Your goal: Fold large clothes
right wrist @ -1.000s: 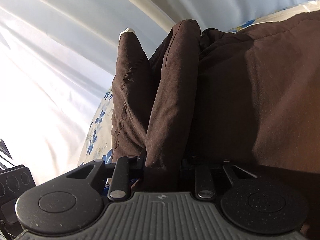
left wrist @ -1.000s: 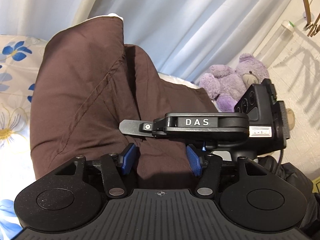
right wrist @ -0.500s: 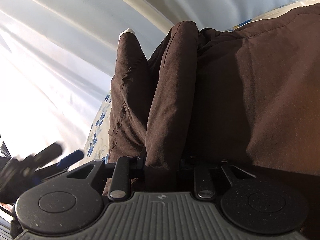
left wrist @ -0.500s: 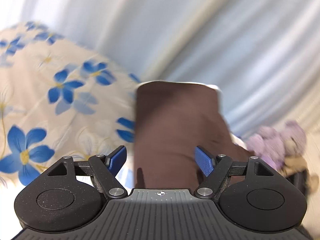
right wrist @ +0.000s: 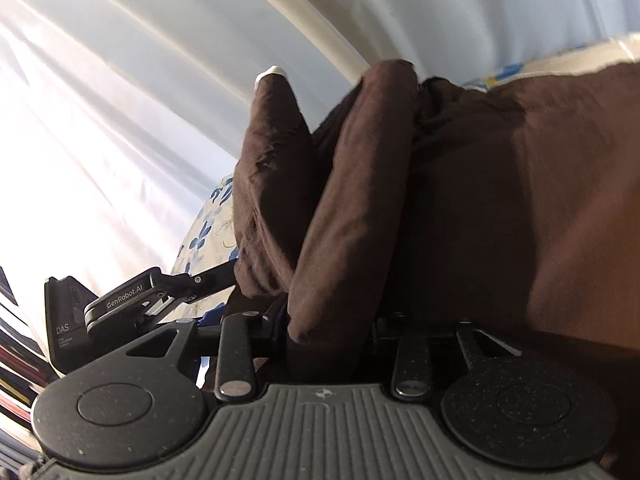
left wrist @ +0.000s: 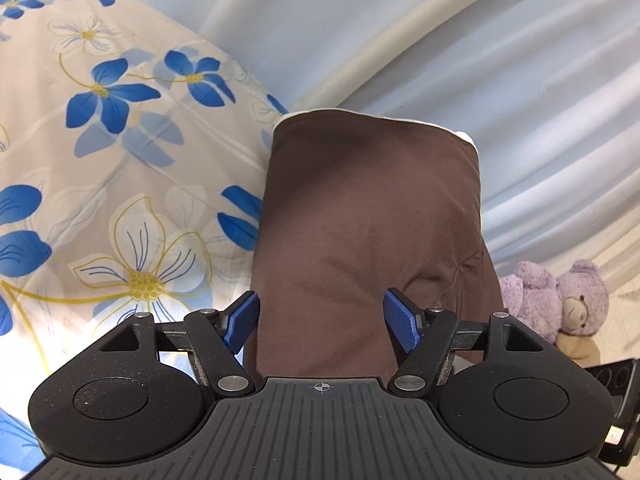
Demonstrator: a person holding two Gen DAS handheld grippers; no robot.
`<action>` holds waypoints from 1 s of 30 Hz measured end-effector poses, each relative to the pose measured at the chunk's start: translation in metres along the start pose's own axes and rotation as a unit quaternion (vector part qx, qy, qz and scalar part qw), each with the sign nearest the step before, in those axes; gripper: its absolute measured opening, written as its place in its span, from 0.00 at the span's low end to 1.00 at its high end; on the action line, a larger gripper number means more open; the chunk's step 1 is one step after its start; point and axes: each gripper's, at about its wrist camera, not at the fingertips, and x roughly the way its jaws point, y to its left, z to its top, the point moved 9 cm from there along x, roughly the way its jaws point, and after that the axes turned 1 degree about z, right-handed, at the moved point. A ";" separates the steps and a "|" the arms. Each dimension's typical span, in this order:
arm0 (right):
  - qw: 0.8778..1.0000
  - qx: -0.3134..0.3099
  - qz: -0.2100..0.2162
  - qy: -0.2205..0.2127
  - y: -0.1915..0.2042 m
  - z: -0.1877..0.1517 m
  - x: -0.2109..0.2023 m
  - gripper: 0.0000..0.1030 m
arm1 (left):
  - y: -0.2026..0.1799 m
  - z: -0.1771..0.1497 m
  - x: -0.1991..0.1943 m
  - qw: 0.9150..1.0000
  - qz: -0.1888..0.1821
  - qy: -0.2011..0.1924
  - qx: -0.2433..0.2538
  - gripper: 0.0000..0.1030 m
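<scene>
Left tool (left wrist: pixel 320 316) is sitting spread, its blue pads (left wrist: pixel 240 320) standing either side of the near end of a brown garment (left wrist: pixel 368 216) without pressing it; its jaws have just been closing a little from a wider spread. Likely lining up for a fresh pinch on this end of the fold, though that is a guess.

Right tool (right wrist: pixel 328 332) is lying buried in the same brown garment (right wrist: pixel 500 208), with a thick rolled fold of cloth running down between its arms. Its jaws have just been opening. The pads are covered by cloth, so I cannot tell whether they are gripping or merely resting around the roll. Probably it is steadying the bundle while the other side repositions.

Garment is lying on a bed with a flowered bedspread (left wrist: pixel 120 152), bunched into several upright ridges in the right wrist view and showing as one smooth doubled panel in the left wrist view. A pale lining edge is peeking out at its far end.

Beyond it, pale blue curtains (left wrist: pixel 440 40) are hanging. A purple stuffed bear (left wrist: pixel 560 300) is sitting off to the right.

Hard to make out:
- how many layers the fold holds
- which kind of garment this is
- the near hem, cut off behind the tool bodies
- glare washing out the left side of the right wrist view
</scene>
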 end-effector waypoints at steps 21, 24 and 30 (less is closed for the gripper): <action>0.992 -0.028 0.091 -0.086 0.073 0.044 -0.073 0.12 | -0.103 0.017 -0.040 0.994 -0.079 -0.042 0.067 0.55; 0.989 -0.029 0.092 -0.113 0.067 0.051 -0.097 0.12 | -0.134 0.013 -0.034 0.990 -0.100 -0.039 0.094 0.55; 0.985 -0.032 0.059 -0.161 0.034 0.056 -0.145 0.12 | -0.186 -0.015 0.007 0.981 -0.122 -0.013 0.148 0.56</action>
